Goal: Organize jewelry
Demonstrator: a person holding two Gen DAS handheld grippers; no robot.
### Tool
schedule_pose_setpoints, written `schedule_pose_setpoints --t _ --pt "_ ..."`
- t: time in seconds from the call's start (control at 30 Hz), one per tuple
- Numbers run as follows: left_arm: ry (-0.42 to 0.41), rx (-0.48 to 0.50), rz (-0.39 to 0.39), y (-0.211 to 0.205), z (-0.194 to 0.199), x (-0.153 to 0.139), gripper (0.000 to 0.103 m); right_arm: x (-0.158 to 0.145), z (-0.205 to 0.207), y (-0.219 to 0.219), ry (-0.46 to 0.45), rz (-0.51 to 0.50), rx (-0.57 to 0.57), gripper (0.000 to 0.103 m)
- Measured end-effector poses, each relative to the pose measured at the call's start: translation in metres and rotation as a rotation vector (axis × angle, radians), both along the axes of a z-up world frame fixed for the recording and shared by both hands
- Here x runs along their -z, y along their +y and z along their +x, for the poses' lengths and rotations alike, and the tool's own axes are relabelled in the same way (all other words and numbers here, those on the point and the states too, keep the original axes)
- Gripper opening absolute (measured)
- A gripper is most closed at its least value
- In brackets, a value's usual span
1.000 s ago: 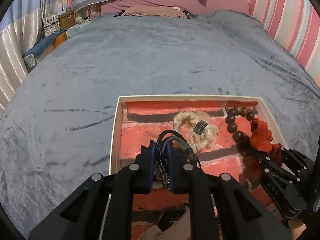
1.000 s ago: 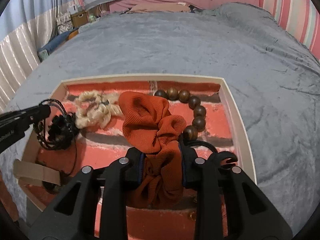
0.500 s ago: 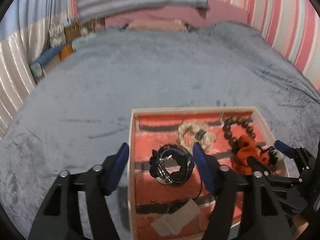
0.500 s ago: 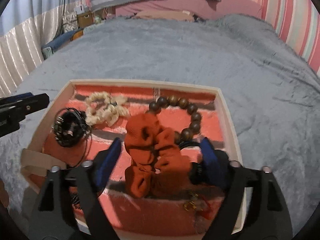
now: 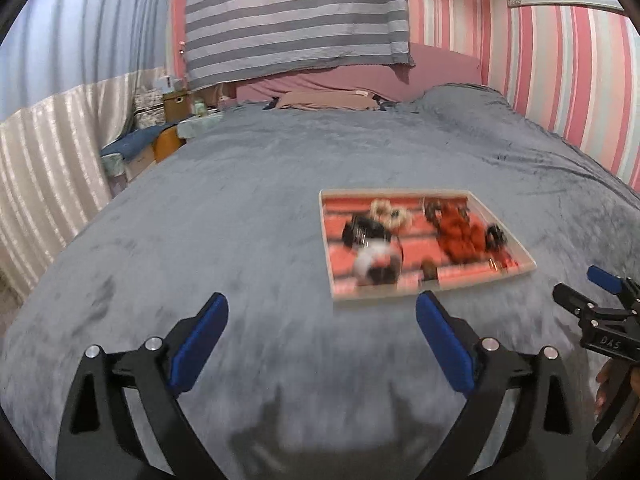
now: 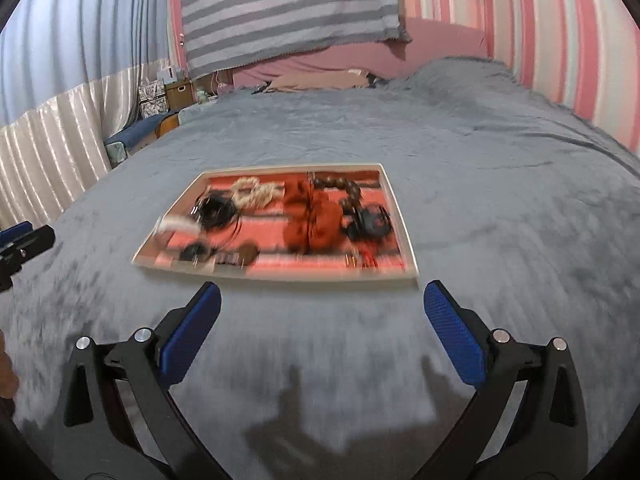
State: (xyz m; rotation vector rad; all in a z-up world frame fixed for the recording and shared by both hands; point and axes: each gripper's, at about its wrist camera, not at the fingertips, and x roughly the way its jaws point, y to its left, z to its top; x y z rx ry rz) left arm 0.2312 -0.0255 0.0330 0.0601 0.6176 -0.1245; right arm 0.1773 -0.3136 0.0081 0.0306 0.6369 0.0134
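A shallow cream-rimmed tray [image 5: 400,191] with a red brick-pattern lining lies on the grey bedspread; it also shows in the right wrist view [image 6: 280,274]. In it lie an orange scrunchie [image 6: 310,220], a brown bead bracelet [image 6: 348,190], a cream scrunchie [image 6: 252,194] and a black hair tie [image 6: 216,212]. The same items are blurred in the left wrist view, with the orange scrunchie [image 5: 456,232] at the right. My left gripper [image 5: 322,342] is open and empty, short of the tray. My right gripper [image 6: 322,330] is open and empty, short of the tray's near rim.
The grey bedspread [image 5: 240,220] stretches all around the tray. A pink pillow [image 5: 352,80] and a striped grey cloth [image 5: 296,16] are at the head of the bed. Cluttered boxes [image 5: 176,100] stand far left. A striped pink wall [image 5: 560,72] is at right.
Both grippers opened, letting go of the black hair tie and the orange scrunchie in the tray, then pulled back and up away from the tray.
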Motion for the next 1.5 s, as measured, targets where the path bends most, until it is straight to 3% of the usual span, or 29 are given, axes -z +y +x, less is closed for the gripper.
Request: schedule_pose_setpoints --t 0.23,0.47,0.63,1.0,1.5 --pt "-0.069 -0.041 -0.001 0.006 -0.104 0.011 0.096 -0.001 -0.111 0.014 -0.104 -0.004 0.031 0.099" --pt "-0.153 -0.037 -0.015 -0.006 -0.16 0.013 0.099 0.006 -0.176 0.014 -0.156 0.047 0.075 0.099" --pt "-0.144 -0.013 -0.027 -0.014 -0.164 0.026 0.099 0.02 -0.179 0.019 -0.165 -0.015 0.074 0.099" --pt "-0.155 -0.072 -0.046 -0.004 -0.163 0.039 0.099 0.032 -0.18 0.032 -0.208 -0.092 0.092 0.099" --pt "-0.185 -0.06 0.004 -0.014 -0.163 0.047 0.099 0.036 -0.173 0.021 -0.19 -0.055 0.127 0.099"
